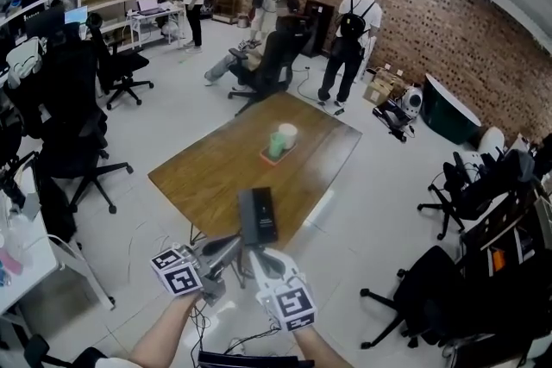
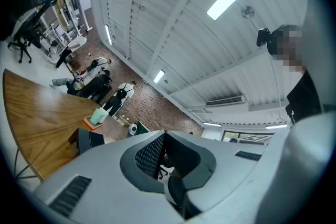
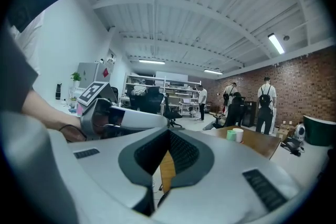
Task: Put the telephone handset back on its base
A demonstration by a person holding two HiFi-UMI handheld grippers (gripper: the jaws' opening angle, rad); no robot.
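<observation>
A black telephone (image 1: 257,217) sits at the near edge of the wooden table (image 1: 216,172); I cannot tell its handset from its base. The left gripper view shows the telephone (image 2: 89,140) as a dark block at the table's edge. I hold both grippers low, in front of the table and short of the phone. My left gripper (image 1: 235,244) is shut with nothing between its jaws; its tips meet (image 2: 164,134). My right gripper (image 1: 256,254) is also shut and empty (image 3: 169,131). The left gripper (image 3: 121,118) lies close beside it in the right gripper view.
Two cups (image 1: 281,140) stand on an orange tray (image 1: 269,158) past the table's middle. Black office chairs (image 1: 73,142) stand at the left and right (image 1: 470,190). Several people (image 1: 349,43) are by the brick wall. A white desk (image 1: 30,258) is at the near left.
</observation>
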